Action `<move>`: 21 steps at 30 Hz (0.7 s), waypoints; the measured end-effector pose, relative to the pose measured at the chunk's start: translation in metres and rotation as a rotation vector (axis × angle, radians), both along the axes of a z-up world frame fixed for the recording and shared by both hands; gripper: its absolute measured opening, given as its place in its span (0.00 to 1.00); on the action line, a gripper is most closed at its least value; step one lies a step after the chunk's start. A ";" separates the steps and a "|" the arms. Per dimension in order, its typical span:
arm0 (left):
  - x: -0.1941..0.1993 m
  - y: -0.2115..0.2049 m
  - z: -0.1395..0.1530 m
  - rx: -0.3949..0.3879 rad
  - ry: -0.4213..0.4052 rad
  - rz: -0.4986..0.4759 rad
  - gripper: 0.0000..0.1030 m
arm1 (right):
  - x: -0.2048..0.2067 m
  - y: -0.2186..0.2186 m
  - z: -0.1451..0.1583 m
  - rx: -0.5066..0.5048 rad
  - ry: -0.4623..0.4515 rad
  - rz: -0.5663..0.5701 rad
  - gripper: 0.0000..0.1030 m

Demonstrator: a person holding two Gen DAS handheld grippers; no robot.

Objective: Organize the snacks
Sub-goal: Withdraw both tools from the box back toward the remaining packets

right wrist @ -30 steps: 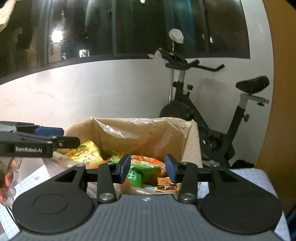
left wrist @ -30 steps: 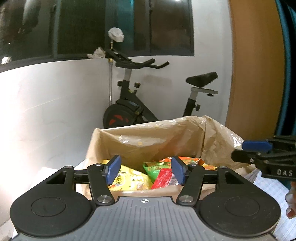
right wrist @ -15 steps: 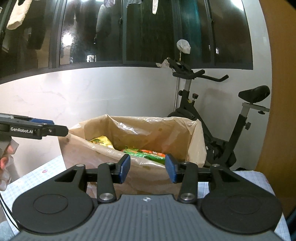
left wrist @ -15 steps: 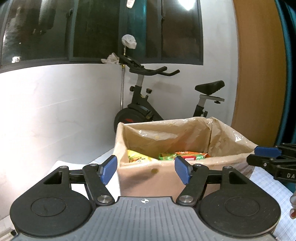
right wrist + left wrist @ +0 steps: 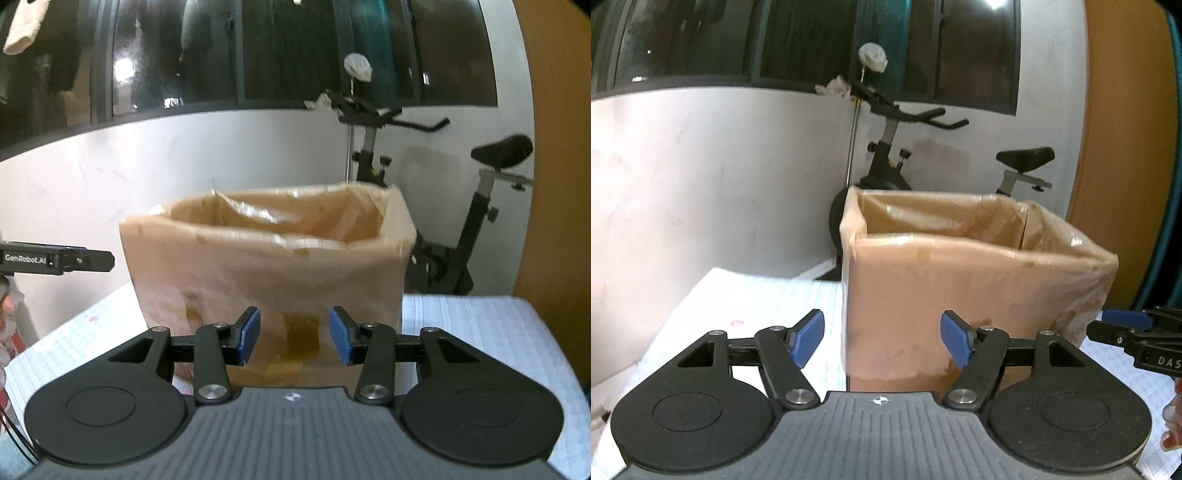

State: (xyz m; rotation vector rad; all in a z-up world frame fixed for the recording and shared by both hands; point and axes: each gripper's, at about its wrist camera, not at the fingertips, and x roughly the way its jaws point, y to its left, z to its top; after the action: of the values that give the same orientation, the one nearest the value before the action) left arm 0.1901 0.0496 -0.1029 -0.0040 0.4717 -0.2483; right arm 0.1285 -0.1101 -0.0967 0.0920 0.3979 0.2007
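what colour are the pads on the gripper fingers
Blue pads on black fingers, clearest in the left wrist view.

Left tool (image 5: pixel 882 341) gapes wide, nothing between its pads — right tool (image 5: pixel 294 336) narrower, seemingly empty too.

We have two fisheye views, each mounted low behind a handheld gripper and looking forward along its two blue-padded fingers. Our left wrist view faces the tan cardboard box lined with clear plastic (image 5: pixel 960 280) from close by, slightly left of it, so we see one near corner and the front wall. Our right wrist view faces the same box (image 5: pixel 273 280) from just to the right, equally near. Both views share the box, the white gridded tabletop (image 5: pixel 768 302) (image 5: pixel 472 325), the black exercise bike (image 5: pixel 886 155) (image 5: pixel 476 229) and the dark window band (image 5: pixel 798 40) (image 5: pixel 295 51). Each view catches the other gripper at its edge.
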 end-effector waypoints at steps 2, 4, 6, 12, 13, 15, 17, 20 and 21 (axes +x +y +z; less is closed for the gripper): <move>0.000 -0.001 -0.008 -0.001 0.020 -0.001 0.70 | 0.000 0.000 -0.010 0.002 0.023 -0.010 0.44; -0.001 -0.003 -0.017 0.008 0.036 -0.006 0.70 | 0.001 -0.001 -0.018 0.009 0.042 -0.016 0.44; 0.000 -0.006 -0.024 0.013 0.054 -0.015 0.70 | 0.002 -0.002 -0.027 0.017 0.062 -0.029 0.44; 0.002 -0.015 -0.048 0.011 0.120 -0.058 0.69 | 0.003 -0.001 -0.051 0.012 0.106 -0.052 0.44; 0.002 -0.017 -0.053 0.013 0.130 -0.066 0.68 | 0.004 -0.001 -0.056 0.014 0.116 -0.053 0.44; 0.004 -0.022 -0.063 0.020 0.156 -0.087 0.67 | 0.006 0.000 -0.064 0.021 0.139 -0.053 0.44; 0.005 -0.026 -0.074 0.027 0.188 -0.106 0.65 | 0.008 0.001 -0.073 0.024 0.162 -0.051 0.44; 0.007 -0.033 -0.088 0.041 0.231 -0.136 0.64 | 0.009 0.005 -0.085 0.027 0.192 -0.046 0.44; 0.008 -0.036 -0.093 0.049 0.240 -0.143 0.63 | 0.009 0.006 -0.088 0.029 0.201 -0.044 0.44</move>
State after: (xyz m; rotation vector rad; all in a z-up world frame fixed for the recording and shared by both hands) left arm 0.1983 0.0137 -0.1960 0.0480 0.7185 -0.3791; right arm 0.1376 -0.1039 -0.1849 0.1502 0.5929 0.1542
